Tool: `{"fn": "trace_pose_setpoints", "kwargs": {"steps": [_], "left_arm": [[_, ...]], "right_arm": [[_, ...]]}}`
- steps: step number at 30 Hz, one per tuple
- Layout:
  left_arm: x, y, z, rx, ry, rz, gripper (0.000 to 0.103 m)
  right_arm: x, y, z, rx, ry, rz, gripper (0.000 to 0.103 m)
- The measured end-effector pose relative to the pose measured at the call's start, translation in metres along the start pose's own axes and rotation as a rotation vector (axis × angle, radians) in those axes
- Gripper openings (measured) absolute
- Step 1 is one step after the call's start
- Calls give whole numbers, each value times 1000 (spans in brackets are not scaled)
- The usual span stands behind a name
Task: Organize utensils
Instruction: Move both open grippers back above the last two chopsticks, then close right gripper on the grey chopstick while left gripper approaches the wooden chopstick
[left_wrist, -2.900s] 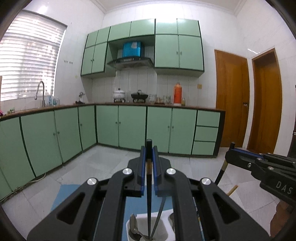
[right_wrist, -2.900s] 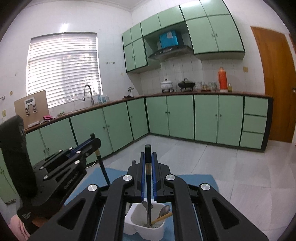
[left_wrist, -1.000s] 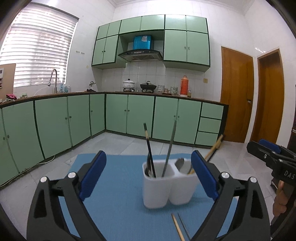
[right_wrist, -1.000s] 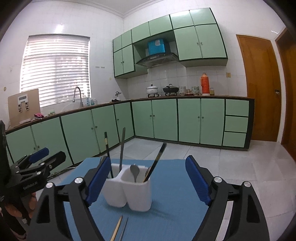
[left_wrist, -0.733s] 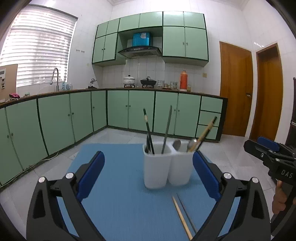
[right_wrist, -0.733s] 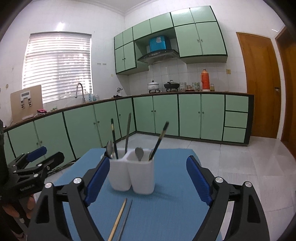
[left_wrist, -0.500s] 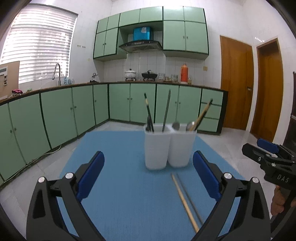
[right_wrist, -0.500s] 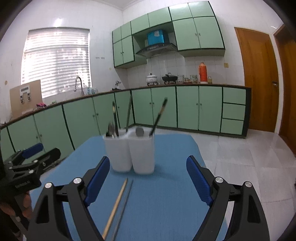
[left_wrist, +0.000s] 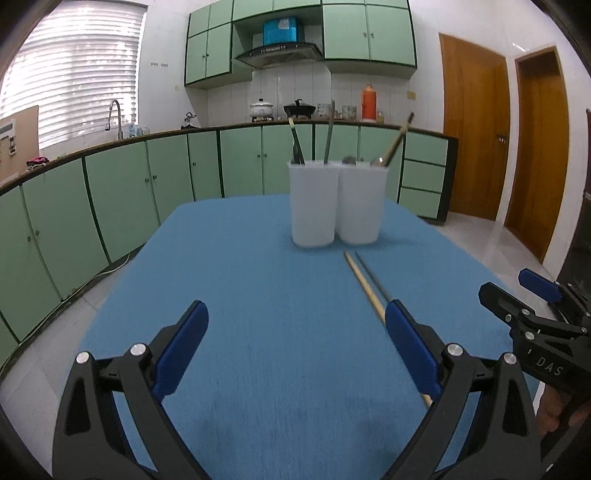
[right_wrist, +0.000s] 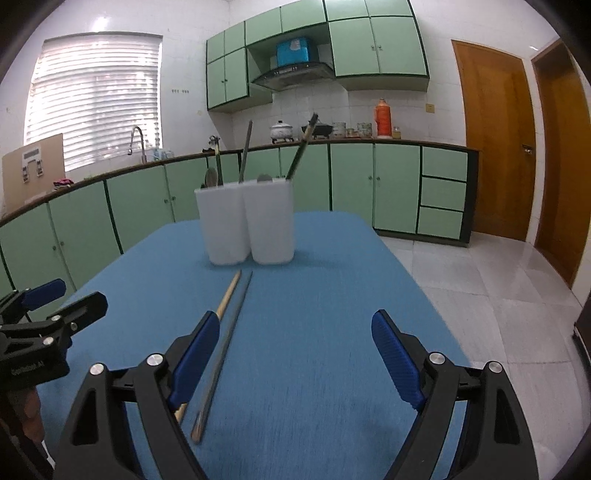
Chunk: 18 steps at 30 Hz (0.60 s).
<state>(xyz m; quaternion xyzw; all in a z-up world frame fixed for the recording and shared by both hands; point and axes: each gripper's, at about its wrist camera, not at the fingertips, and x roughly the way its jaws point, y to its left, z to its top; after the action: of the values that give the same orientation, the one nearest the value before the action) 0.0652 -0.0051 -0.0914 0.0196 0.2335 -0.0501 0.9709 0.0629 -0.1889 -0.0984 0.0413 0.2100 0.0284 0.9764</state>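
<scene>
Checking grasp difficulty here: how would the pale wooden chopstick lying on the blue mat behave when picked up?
The pale wooden chopstick looks thin, straight and stiff, so probably light. Lying flat on the blue mat, it may roll or slip when pinched. The grey metal chopstick lies close beside it.

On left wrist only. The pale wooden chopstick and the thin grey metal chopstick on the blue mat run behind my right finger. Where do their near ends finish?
Observer: In the right wrist view, the thin grey metal chopstick ends bare on the blue mat, with nothing touching it. The pale wooden chopstick lies beside it, and its near end is hidden behind a finger there too.
Operator: Right gripper jaws? I only get its side.
Observer: The right gripper is wide open and grips nothing. In its own view the metal chopstick runs just inside its left finger.
</scene>
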Motion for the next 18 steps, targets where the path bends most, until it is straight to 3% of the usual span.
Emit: {"fn": "trace_pose_setpoints", "kwargs": {"steps": [7,18], "left_arm": [[-2,1,-29,2,34,6,94],[-10,15,-38,-53,42,26,94]], "right_arm": [[-9,12,-25,-34,1,-16,72],[-13,38,-48,-95,30,29,50]]}}
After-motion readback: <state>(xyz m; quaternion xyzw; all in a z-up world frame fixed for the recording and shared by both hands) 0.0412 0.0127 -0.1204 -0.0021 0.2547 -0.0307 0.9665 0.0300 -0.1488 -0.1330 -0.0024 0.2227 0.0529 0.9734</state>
